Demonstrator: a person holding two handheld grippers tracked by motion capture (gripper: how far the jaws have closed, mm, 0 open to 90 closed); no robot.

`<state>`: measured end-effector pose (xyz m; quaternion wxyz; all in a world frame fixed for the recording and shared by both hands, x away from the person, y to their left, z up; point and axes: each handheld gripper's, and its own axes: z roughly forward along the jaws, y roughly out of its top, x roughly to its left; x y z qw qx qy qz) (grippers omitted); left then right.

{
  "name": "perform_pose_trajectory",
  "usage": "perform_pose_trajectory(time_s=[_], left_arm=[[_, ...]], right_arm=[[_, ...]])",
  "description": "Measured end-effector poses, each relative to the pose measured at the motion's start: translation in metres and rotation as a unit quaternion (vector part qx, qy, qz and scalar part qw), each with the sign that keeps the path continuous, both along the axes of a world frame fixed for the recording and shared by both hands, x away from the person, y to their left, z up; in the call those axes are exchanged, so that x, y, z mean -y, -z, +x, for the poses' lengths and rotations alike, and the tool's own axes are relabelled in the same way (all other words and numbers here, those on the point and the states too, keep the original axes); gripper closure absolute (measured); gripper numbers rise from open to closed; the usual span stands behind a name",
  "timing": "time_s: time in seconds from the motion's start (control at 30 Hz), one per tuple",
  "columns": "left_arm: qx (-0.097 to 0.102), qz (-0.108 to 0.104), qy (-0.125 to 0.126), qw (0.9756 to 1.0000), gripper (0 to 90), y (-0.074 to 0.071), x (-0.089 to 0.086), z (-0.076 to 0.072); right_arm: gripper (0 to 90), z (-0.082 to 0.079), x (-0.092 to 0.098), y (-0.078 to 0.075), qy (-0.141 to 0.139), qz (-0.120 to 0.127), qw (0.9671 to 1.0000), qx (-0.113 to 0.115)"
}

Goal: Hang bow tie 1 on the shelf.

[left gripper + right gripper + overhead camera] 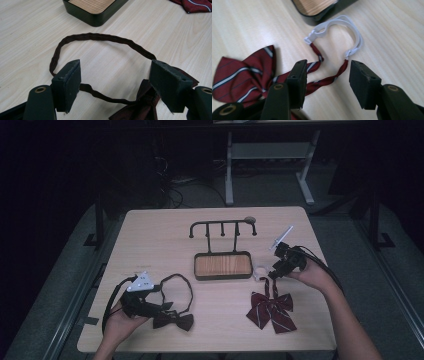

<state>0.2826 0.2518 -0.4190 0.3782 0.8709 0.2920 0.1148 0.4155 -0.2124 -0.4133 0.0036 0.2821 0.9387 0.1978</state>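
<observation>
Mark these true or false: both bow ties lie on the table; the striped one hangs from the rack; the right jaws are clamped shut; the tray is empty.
1. The dark brown bow tie and the red striped bow tie lie on the pale wooden table: true.
2. The striped one hangs from the black hook rack: false, it lies flat.
3. The right gripper is clamped shut: false, its jaws stand apart over the strap.
4. The black wood-bottomed tray is empty: true.

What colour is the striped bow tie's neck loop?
White loop, joined to red striped straps; clearest in the right gripper view.
</observation>
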Motion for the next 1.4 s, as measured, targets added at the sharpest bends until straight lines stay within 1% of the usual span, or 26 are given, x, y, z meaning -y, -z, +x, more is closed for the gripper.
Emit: perform_pose_trajectory(time_s=[0.17, 0.2, 0.27, 0.3, 0.43, 0.6, 0.67, 0.73, 0.93, 1.13, 1.2, 1.27, 1.4], left_arm=[[0.001, 0.000, 0.000, 1.0000, 26.2, 0.000, 0.000, 0.000], [0.002, 0.000, 0.001, 1.0000, 26.2, 0.000, 0.000, 0.000], [0.002, 0.001, 0.001, 1.0000, 26.1, 0.000, 0.001, 0.000], [0.001, 0.002, 0.001, 1.0000, 26.2, 0.000, 0.001, 0.000], [0.001, 0.005, 0.002, 1.0000, 26.2, 0.000, 0.001, 0.000], [0.001, 0.005, 0.003, 1.0000, 26.2, 0.000, 0.002, 0.000], [0.001, 0.006, 0.004, 1.0000, 26.2, 0.000, 0.002, 0.000], [0.002, 0.007, 0.005, 1.0000, 26.2, 0.000, 0.002, 0.000], [0.001, 0.006, 0.002, 1.0000, 26.2, 0.000, 0.002, 0.000], [0.002, 0.006, 0.002, 1.0000, 26.1, 0.000, 0.001, 0.000], [0.002, 0.005, 0.002, 1.0000, 26.2, 0.000, 0.001, 0.000], [0.002, 0.005, 0.001, 1.0000, 26.2, -0.001, 0.001, 0.000], [0.003, 0.005, 0.001, 1.0000, 26.1, 0.000, 0.001, 0.000]], right_arm=[[51.0, 0.005, -0.003, 0.004, 0.007, -0.006, 0.9999, -0.003], [51.5, 0.006, -0.005, 0.007, 0.009, -0.012, 0.9999, -0.003], [52.1, 0.007, -0.005, 0.008, 0.011, -0.013, 0.9998, -0.004], [53.2, 0.009, -0.006, 0.010, 0.012, -0.021, 0.9997, -0.003], [55.3, 0.011, -0.006, 0.014, 0.021, -0.029, 0.9993, -0.007], [58.5, 0.013, -0.008, 0.017, 0.024, -0.041, 0.9988, -0.012], [59.5, 0.014, -0.009, 0.019, 0.025, -0.047, 0.9985, -0.011], [60.0, 0.014, -0.009, 0.019, 0.026, -0.048, 0.9984, -0.014], [66.3, 0.016, -0.012, 0.023, 0.030, -0.057, 0.9979, -0.012], [71.2, 0.017, -0.014, 0.026, 0.031, -0.064, 0.9973, -0.016], [73.4, 0.018, -0.014, 0.027, 0.032, -0.068, 0.9970, -0.017], [77.7, 0.017, -0.015, 0.027, 0.034, -0.074, 0.9966, -0.015], [81.3, 0.017, -0.016, 0.028, 0.034, -0.078, 0.9962, -0.015]])
